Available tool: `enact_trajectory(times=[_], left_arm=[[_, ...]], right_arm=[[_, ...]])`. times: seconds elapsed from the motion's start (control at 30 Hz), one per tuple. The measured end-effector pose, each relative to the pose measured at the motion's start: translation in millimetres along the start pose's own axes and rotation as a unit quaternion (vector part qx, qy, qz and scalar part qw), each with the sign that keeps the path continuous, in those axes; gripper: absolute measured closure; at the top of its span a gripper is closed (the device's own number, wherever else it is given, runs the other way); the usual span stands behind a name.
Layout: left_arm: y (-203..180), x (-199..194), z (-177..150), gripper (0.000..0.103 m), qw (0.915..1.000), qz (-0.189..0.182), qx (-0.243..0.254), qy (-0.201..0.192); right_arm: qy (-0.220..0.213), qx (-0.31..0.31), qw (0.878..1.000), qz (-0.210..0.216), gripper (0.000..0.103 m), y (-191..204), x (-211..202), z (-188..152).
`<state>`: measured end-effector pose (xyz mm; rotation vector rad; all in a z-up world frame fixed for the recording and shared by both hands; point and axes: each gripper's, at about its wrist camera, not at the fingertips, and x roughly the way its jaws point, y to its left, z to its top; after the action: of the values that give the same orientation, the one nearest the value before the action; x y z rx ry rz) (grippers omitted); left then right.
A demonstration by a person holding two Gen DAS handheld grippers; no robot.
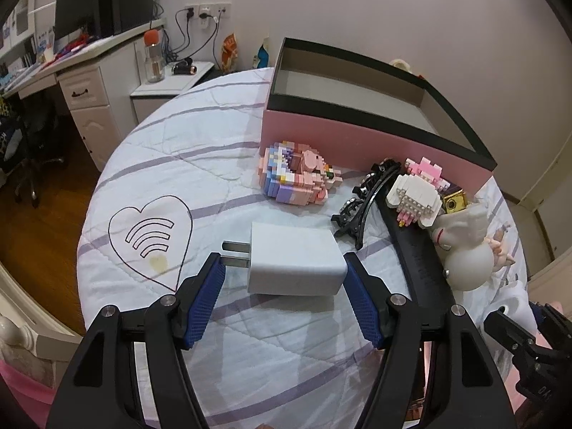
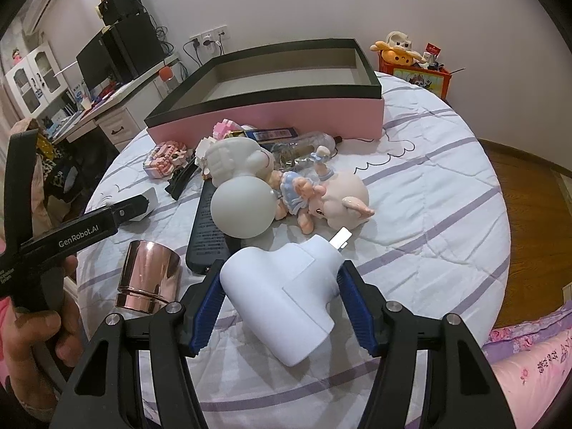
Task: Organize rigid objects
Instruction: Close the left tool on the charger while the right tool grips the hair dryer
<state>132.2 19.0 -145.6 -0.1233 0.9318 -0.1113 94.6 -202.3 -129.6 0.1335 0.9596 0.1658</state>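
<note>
A white charger (image 1: 293, 262) is gripped between the blue pads of the left gripper (image 1: 284, 268); its two metal prongs point left, and the left pad is pressed against the lower prong. The charger is seen over the white quilt (image 1: 171, 143), right of a drawn heart (image 1: 150, 236). Beyond it a pastel brick model (image 1: 296, 175) lies near the pink box (image 1: 343, 136), whose black-rimmed inside is seen open. Further right, a black hair clip (image 1: 361, 200) and a white brick figure (image 1: 416, 195) are found.

In the right wrist view, a copper-coloured cup (image 2: 148, 279) stands at the left. A white plug-in device (image 2: 286, 286) is clamped between the pads of the right gripper (image 2: 282, 282), its metal prong pointing up and away. A white globe lamp (image 2: 243, 207) and a pig doll (image 2: 321, 196) lie behind it.
</note>
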Motion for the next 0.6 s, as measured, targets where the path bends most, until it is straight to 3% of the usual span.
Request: enact_trajectory(times=[0.23,0.6], left_arm=[[-7.4,17.9,1.6,0.034,0.9988,0.045,0.022,0.0],[1.1,13.1,-0.5,0.036,0.9996,0.026,0.006,-0.009]], right_arm=[[0.006,0.005,1.0,-0.006,0.039,-2.5,6.4,-2.9],[0.015,-0.012,1.0,-0.021,0.04,-0.4,16.5,-4.3]])
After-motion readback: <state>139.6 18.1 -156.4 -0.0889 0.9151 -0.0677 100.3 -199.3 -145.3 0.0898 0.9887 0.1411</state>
